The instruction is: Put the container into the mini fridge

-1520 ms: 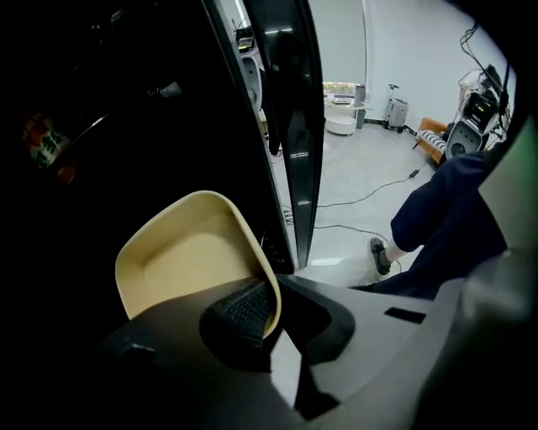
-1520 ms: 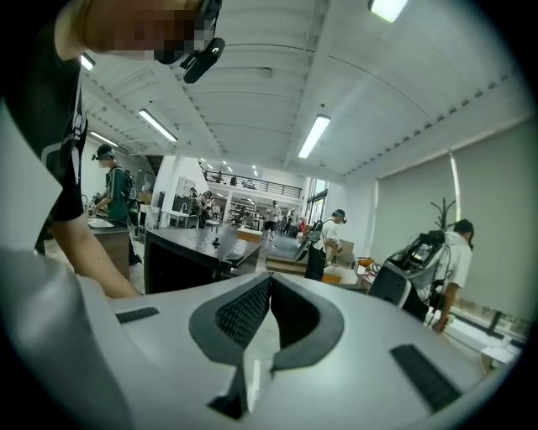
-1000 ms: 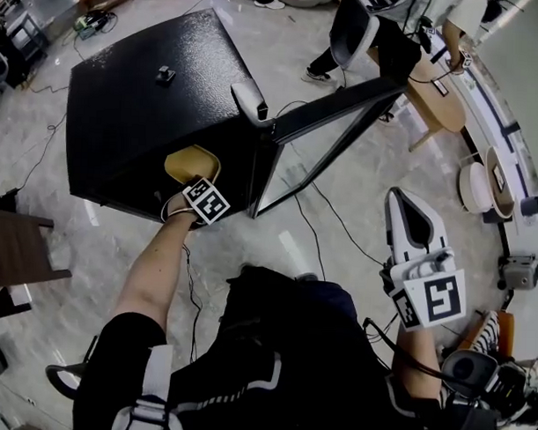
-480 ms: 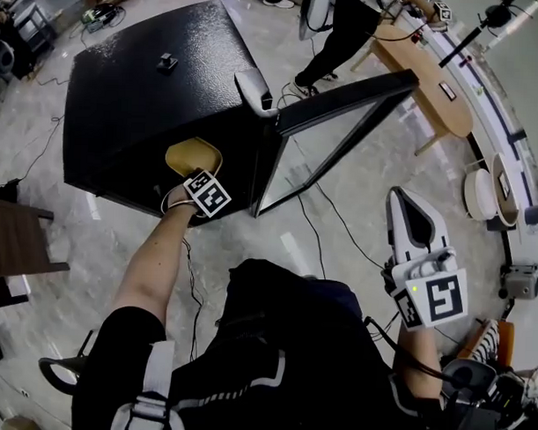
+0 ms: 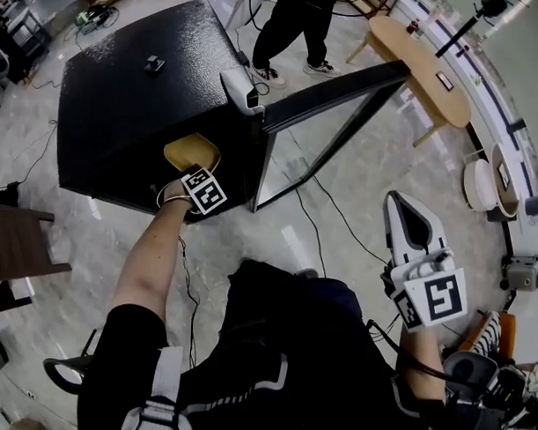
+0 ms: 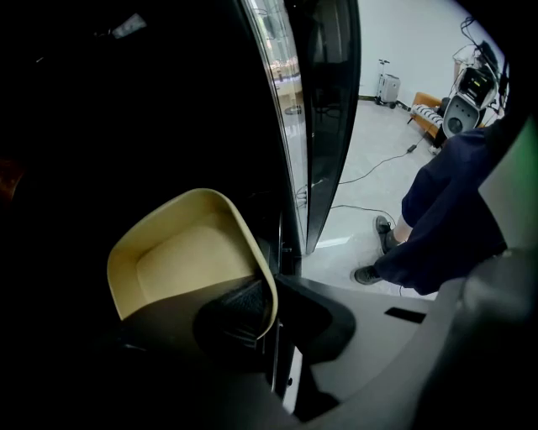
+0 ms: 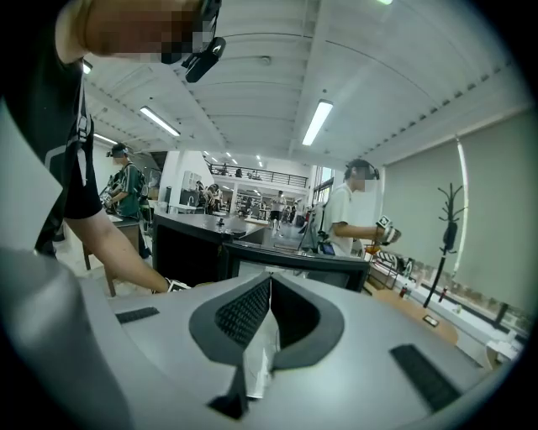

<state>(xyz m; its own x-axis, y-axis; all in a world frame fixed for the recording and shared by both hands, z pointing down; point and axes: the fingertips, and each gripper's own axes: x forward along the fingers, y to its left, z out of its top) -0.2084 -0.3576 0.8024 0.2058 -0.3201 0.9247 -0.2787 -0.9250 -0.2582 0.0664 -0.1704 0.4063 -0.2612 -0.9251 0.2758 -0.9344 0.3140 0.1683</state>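
Observation:
The black mini fridge (image 5: 123, 108) stands on the floor with its glass door (image 5: 329, 124) swung open to the right. A cream-yellow container (image 5: 190, 151) sits in the fridge's opening, tilted. My left gripper (image 5: 194, 174) is shut on its near rim. In the left gripper view the container (image 6: 181, 256) is held in front of the dark interior, with its rim pinched in my left gripper (image 6: 267, 298). My right gripper (image 5: 400, 201) hangs far off to the right over the floor. In the right gripper view it (image 7: 269, 290) is shut with nothing in it.
A small dark object (image 5: 153, 64) lies on the fridge top, and a white fitting (image 5: 241, 90) sits at the door's hinge corner. A person (image 5: 293, 21) stands behind the fridge beside a wooden table (image 5: 424, 74). Cables (image 5: 335, 216) cross the floor. A brown stool (image 5: 17, 245) stands left.
The person behind the fridge has walked left, from beside the table to behind the door. My left gripper and the container have hardly moved, and the right gripper stays in place.

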